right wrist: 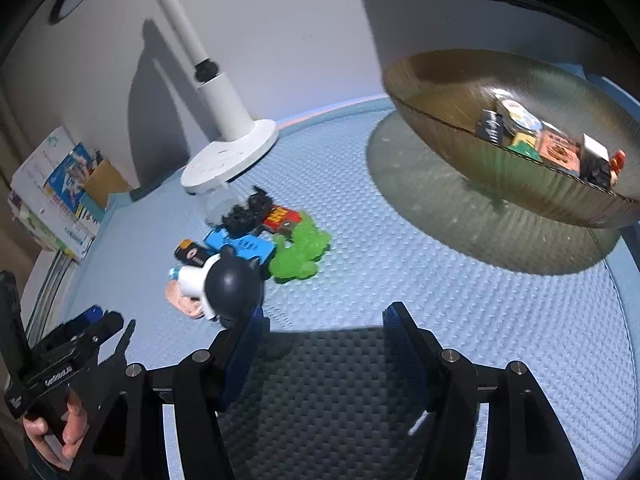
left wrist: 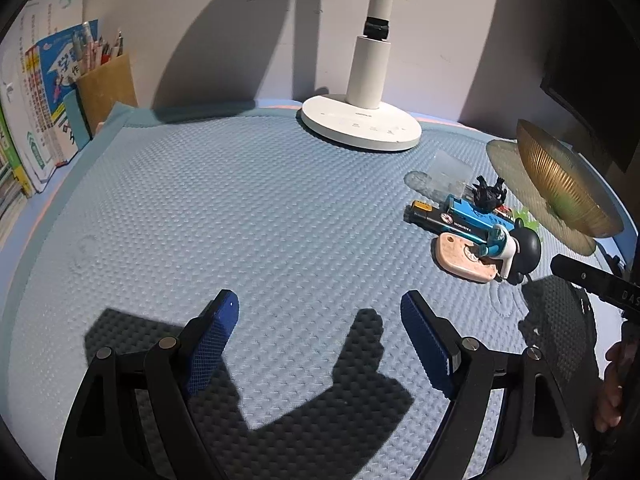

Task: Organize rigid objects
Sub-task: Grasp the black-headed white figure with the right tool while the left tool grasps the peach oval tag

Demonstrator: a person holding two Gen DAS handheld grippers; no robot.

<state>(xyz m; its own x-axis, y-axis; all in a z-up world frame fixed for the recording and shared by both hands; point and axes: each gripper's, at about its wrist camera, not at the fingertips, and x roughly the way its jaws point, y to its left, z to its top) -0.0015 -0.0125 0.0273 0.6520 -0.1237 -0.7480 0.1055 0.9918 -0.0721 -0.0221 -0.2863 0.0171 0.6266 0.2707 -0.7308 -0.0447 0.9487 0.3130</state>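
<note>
We hold both tongs, left and right, released above the blue bench. Small toys lie heaped beside a gold bowl.

White lamp base, books and pen holder on blue mat.

Bright, hard light from above and behind throws crisp dark shadows across the blue mat and tall ones up the wall. Fisheye bending curves every edge, and the corners go black. The left view is sharp; the right view's bowl and toy pile are smeared with blur.
</note>
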